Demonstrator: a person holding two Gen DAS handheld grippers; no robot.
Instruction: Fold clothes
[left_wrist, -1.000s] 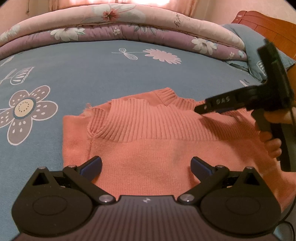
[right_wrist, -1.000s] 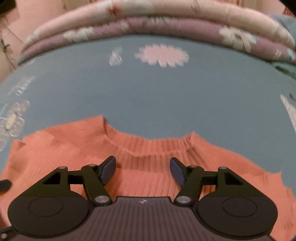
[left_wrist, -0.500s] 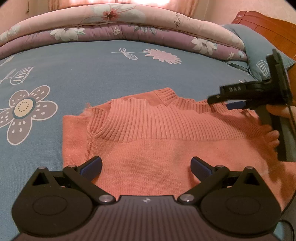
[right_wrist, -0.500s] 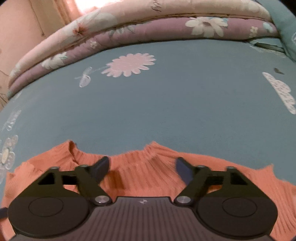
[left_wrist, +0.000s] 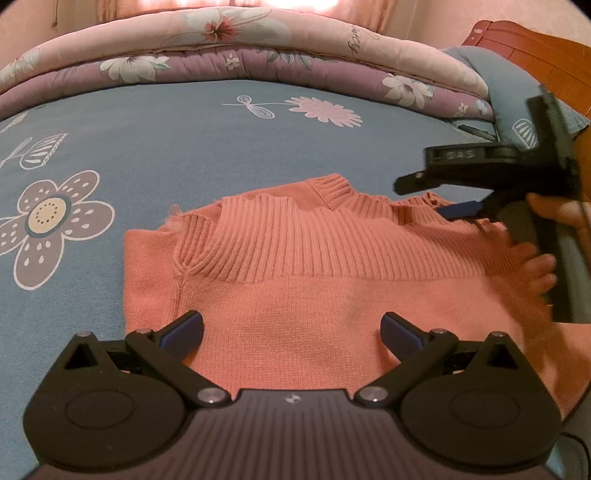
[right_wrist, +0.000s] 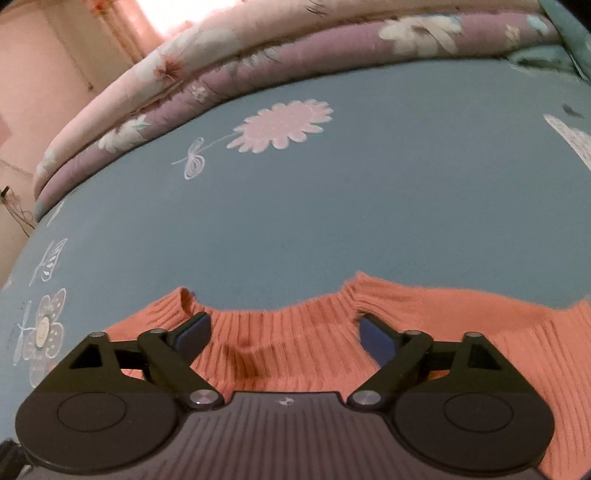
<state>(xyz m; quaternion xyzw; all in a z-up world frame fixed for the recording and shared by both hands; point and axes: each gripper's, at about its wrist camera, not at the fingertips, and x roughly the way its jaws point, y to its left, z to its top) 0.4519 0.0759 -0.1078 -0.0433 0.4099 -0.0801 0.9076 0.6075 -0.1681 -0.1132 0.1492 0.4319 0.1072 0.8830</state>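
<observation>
orange sweater (left_wrist: 332, 280) lies flat on the blue bedsheet (left_wrist: 166, 155), partly folded, ribbed band up. step in hand looks like lining up the next fold. right gripper (right_wrist: 284, 332) over the ribbed neck edge, jaws opening, nothing pinched. left gripper (left_wrist: 291, 328) wide, sweater below, ungripped. next: pinch an edge.

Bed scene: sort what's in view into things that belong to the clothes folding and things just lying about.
For the job:
- orange knit sweater
- left tongs, open above the sweater
- right tongs, opening over its collar, gripping nothing

Lying about:
- floral quilt
- blue flowered bedsheet
- blue pillow
- wooden headboard
</observation>
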